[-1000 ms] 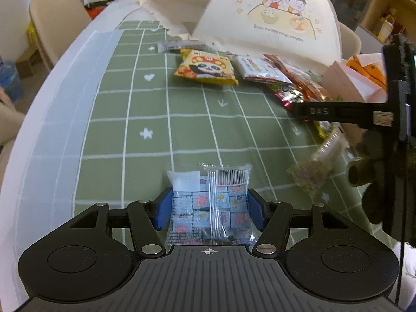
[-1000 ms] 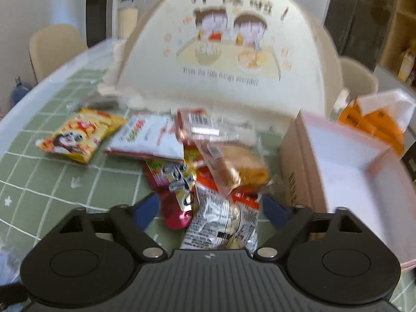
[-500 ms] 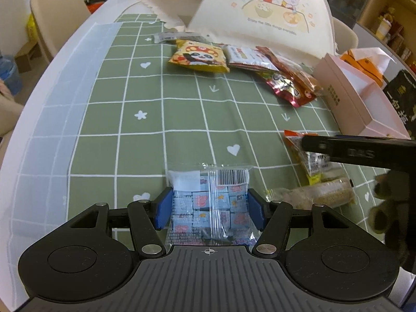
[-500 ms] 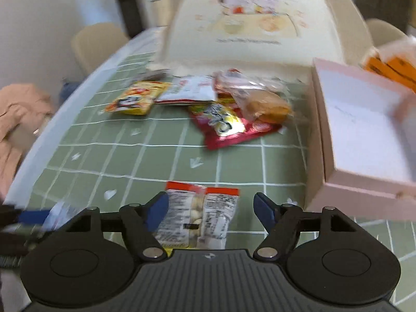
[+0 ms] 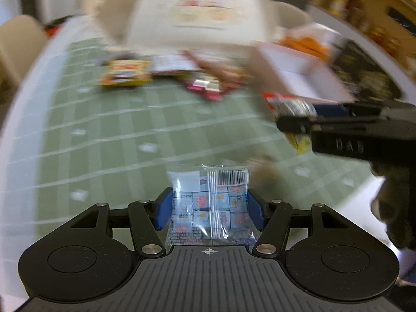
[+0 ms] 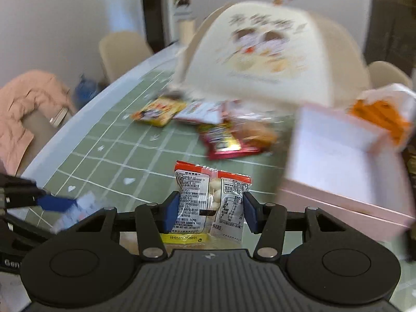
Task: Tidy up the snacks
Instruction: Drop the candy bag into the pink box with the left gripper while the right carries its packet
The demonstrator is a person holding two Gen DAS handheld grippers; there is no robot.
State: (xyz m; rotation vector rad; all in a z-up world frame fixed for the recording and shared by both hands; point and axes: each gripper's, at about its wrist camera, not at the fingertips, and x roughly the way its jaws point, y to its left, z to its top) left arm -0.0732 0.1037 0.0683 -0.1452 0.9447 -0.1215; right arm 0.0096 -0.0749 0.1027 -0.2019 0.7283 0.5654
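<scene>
My left gripper (image 5: pixel 210 209) is shut on a clear bag of small blue wrapped candies (image 5: pixel 210 195), held above the green checked tablecloth (image 5: pixel 117 135). My right gripper (image 6: pixel 210 212) has its jaws closing on a silver packet with a red top (image 6: pixel 212 195). Its blue pads touch both sides of the packet, which hangs clear of the cloth. In the blurred left wrist view the right gripper (image 5: pixel 312 119) shows at the right with that packet (image 5: pixel 291 106). An open pink box (image 6: pixel 338 161) lies to the right, seemingly empty.
More snack packets lie at the far side: a yellow one (image 6: pixel 158 110), a red one (image 6: pixel 226 143) and others. Behind them stands a cream dome food cover (image 6: pixel 260 59). An orange-filled bag (image 6: pixel 379 111) sits behind the box. A pink jacket (image 6: pixel 23 109) hangs over a chair at left.
The right gripper's jaws have narrowed onto the red-topped packet and it now hangs off the cloth. Both views have swung and blurred; the left gripper still holds its candy bag.
</scene>
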